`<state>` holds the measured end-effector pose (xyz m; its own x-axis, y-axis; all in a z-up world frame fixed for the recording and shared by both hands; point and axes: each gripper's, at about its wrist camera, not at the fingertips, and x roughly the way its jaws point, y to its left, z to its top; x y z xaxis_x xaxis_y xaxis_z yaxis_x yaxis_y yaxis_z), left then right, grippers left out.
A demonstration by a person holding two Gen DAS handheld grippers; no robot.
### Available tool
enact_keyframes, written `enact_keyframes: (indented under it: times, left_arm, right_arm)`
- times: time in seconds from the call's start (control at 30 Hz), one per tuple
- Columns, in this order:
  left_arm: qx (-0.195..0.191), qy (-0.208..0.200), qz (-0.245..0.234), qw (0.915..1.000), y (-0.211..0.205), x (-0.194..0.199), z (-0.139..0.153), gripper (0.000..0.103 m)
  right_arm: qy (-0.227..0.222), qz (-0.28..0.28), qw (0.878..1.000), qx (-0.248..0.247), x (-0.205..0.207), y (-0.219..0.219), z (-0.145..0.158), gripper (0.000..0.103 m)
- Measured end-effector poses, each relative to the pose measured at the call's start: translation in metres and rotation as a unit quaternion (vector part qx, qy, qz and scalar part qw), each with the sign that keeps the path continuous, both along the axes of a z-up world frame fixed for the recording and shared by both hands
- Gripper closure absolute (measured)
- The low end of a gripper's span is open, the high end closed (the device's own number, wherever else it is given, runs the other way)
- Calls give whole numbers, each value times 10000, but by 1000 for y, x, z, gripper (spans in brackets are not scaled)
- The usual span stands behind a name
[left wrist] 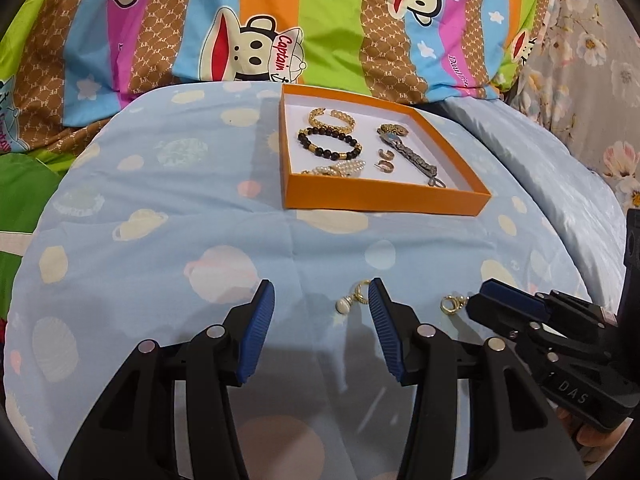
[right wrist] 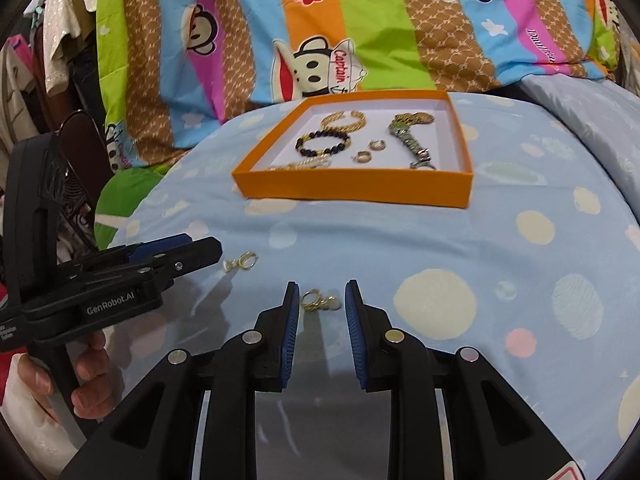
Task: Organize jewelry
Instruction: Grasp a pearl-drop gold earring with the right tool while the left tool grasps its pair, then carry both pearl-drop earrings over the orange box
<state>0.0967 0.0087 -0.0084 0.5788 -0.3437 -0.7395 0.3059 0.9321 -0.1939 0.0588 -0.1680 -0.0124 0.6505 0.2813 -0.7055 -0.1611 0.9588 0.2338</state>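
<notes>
bright, even indoor light | soft shadows under grippers | fisheye-warped, dark-vignetted corners

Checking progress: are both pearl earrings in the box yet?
No. Both earrings lie on the sheet, outside the box.

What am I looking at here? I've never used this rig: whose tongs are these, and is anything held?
No robot: a person holds one set of tongs in each hand, each with a camera looking along its fingers. The left wrist view shows the left tongs open, a pearl-drop earring on the blue bedsheet near their right finger. The right wrist view shows the right tongs open around a second pearl-drop earring. Neither holds anything. Farther back sits an orange tray with a black bead bracelet, a gold chain bracelet and two small hoops.
</notes>
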Motion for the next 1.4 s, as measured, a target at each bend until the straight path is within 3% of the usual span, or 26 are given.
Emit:
enact_keyframes:
  times: [0.03,0.1,0.27,0.33,0.43,0.97,1.07,1.4]
  left_arm:
    - [14,-10,-1,10000,0,-1,-1,56]
    - [63,-16,23,10000,-2,-3,-2,56]
    - [174,-64,75,9998,-4,-6,-5,55]
    - [182,-66,104,9998,-3,-5,-6,49]
    - [162,-73,108,9998,-3,-5,-6,49]
    - [398,73,-89,9991,-24,8,-11,50]
    - [437,58,-128,9989,-28,9,-12,55]
    - [458,37,-163,9988,-30,8,-13,88]
  right_arm:
    - [-11,-7,10000,-31,1,2,0,66]
    - [-4,-37,10000,-82,4,5,-1,62]
    - [158,-94,9997,-175,10,8,-6,62]
    - [172,-108,9996,-200,9,9,-7,68]
    - [241,-146,9993,-227,9,8,-9,88]
    - [222,-402,9989,76,-4,-10,-10,89]
    - [244,-401,9988,123,-3,-11,-11,88]
    - [255,-398,9988,152,-2,-12,-11,88]
